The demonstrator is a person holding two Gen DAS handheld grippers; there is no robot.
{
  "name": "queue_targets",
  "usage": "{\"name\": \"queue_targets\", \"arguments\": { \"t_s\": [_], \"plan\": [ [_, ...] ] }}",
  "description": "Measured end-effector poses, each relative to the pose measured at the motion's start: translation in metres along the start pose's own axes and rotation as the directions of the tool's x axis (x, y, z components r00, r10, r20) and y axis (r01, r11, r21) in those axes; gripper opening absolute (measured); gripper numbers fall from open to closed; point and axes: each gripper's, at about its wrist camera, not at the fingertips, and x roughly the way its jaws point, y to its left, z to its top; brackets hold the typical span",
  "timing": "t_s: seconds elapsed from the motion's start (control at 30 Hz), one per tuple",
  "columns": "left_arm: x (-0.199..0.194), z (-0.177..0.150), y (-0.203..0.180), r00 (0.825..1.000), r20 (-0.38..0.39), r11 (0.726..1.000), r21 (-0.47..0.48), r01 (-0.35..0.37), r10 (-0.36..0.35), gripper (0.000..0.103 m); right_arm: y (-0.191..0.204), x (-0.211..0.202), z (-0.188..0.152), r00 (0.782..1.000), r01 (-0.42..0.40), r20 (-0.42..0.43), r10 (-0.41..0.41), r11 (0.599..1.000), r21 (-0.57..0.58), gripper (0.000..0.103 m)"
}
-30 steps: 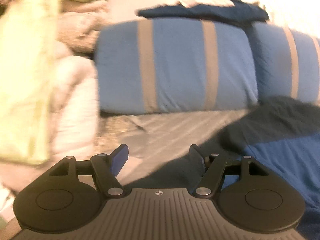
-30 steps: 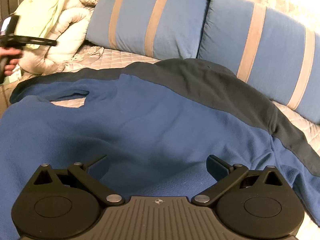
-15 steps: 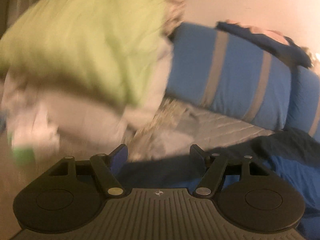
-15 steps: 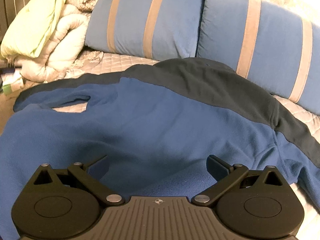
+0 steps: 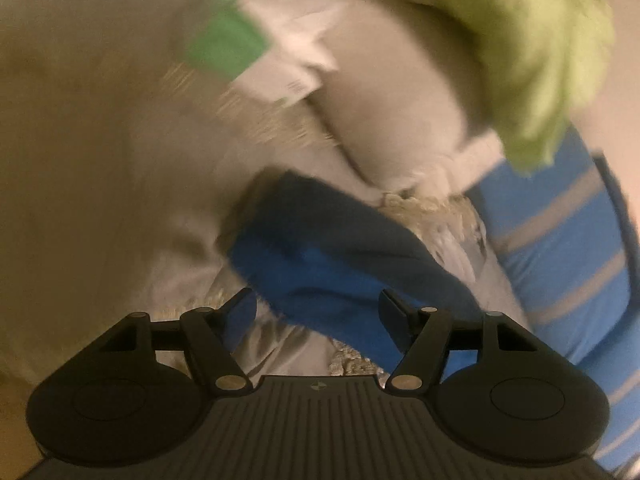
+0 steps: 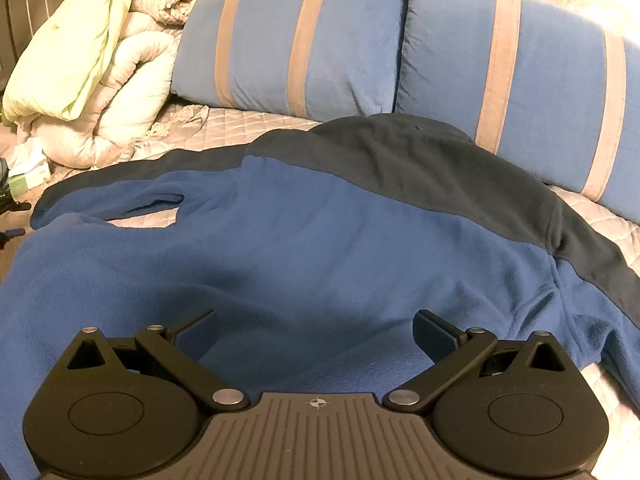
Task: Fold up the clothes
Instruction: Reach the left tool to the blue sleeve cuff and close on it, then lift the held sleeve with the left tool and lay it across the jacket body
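- Now the left claw has swung down and rolled over: a second ago its camera looked at the striped pillows, and now it looks at the end of the left sleeve of the blue fleece jacket.
- The left claw is open and holds nothing; the sleeve end lies just ahead of its fingers, from about 12 to 2 o'clock in its view, and the pads do not press on it.
- The picture of this view is blurred, so I cannot tell if the fingertips already touch the cloth.
- The right claw has not moved; it is open and empty, and it hovers over the lower body of the jacket.
- The jacket lies spread flat on the bed, collar toward the pillows at 12 o'clock, one sleeve out at 9 o'clock, the other at 3 o'clock.
- At 10 o'clock in the right view there is a rolled duvet with a green blanket on it.
- In my judgement no fold is made yet; the left claw is probably getting ready to take the sleeve and bring it over the body.
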Motion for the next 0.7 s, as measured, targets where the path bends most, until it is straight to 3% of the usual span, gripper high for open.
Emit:
{"name": "queue_targets", "arguments": {
  "t_s": [0.07,0.17,0.33,0.57,0.7],
  "plan": [
    [0.008,0.0,0.014,1.0,0.003,0.996,-0.082,0.016,-0.016,0.066,0.001,0.0,0.0,1.0,0.005,0.0,-0.005,1.0,-0.003,0.102],
    [0.021,0.001,0.032,0.999,0.009,0.98,-0.194,0.033,-0.032,0.054,0.003,0.002,0.001,1.0,0.007,-0.005,-0.007,1.0,-0.005,0.102],
    [0.036,0.006,0.043,0.998,0.008,0.953,-0.298,0.062,-0.062,0.017,0.003,0.002,0.001,1.0,0.005,-0.01,-0.006,1.0,-0.006,0.102],
    [0.026,0.022,0.018,0.998,0.045,0.976,-0.213,0.044,-0.036,0.01,-0.003,-0.002,-0.001,1.0,-0.005,0.021,0.004,1.0,0.019,0.102],
    [0.013,0.032,-0.017,0.997,0.078,0.998,-0.064,-0.009,0.014,0.009,-0.002,-0.006,-0.002,0.999,0.009,0.049,-0.011,1.0,0.026,0.102]
  ]
}}
